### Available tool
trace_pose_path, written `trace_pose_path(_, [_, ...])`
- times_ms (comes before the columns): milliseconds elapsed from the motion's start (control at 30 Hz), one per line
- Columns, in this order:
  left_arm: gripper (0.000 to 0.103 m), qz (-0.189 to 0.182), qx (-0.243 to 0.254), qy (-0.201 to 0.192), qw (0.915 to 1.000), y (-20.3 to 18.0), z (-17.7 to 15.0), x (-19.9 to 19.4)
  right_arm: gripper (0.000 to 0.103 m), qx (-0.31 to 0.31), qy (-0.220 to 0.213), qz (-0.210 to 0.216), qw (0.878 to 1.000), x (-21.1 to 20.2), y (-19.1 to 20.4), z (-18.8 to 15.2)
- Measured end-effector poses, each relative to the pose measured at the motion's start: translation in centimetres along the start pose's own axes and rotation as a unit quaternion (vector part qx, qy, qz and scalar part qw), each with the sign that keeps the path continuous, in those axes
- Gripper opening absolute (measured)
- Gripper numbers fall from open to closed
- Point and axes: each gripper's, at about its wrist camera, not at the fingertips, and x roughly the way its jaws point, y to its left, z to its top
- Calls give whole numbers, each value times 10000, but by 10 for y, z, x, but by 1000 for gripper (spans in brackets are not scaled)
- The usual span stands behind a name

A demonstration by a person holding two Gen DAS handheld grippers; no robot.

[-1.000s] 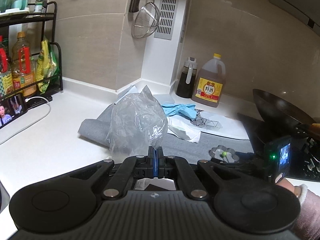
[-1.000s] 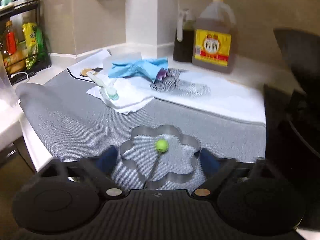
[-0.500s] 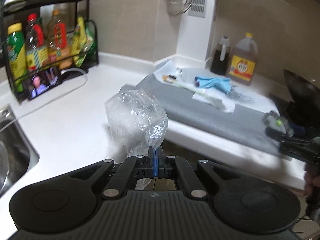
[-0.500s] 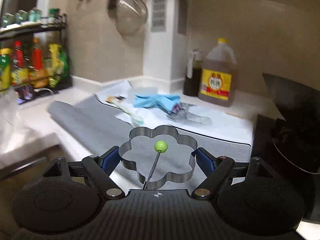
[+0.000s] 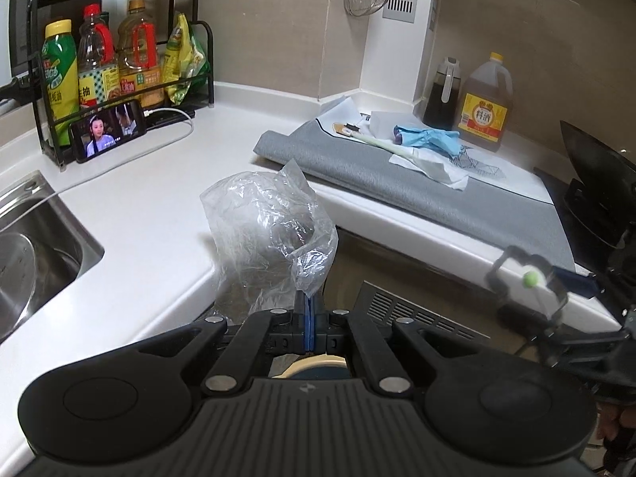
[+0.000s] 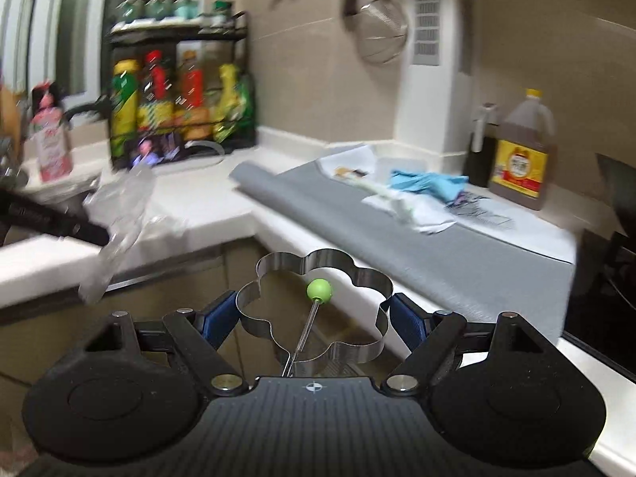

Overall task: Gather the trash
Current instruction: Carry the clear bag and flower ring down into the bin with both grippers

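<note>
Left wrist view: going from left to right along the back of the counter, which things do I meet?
Green bottle → phone → snack bag → blue glove → dark dispenser bottle → big amber jug.

- White counter [image 5: 167, 198] wraps a corner under beige tiled walls [image 5: 270, 28].
- Steel sink [image 5: 39, 246] at left.
- Black bottle rack [image 5: 119, 39] stands against the wall.
</note>
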Motion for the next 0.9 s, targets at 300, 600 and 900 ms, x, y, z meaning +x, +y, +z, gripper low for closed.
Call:
trace_pose_path(300, [0, -148, 166, 161, 9996, 2, -14, -10, 84, -160, 335, 225, 9991, 8, 23, -14])
trace_pose_path(600, [0, -581, 451, 597, 9955, -4, -43, -12, 84, -214, 498, 314, 9980, 16, 31, -19])
trace_pose_path(900, [0, -804, 165, 1322, 9878, -4, -71, 47, 84, -155, 927, 278, 9952, 36, 29, -39])
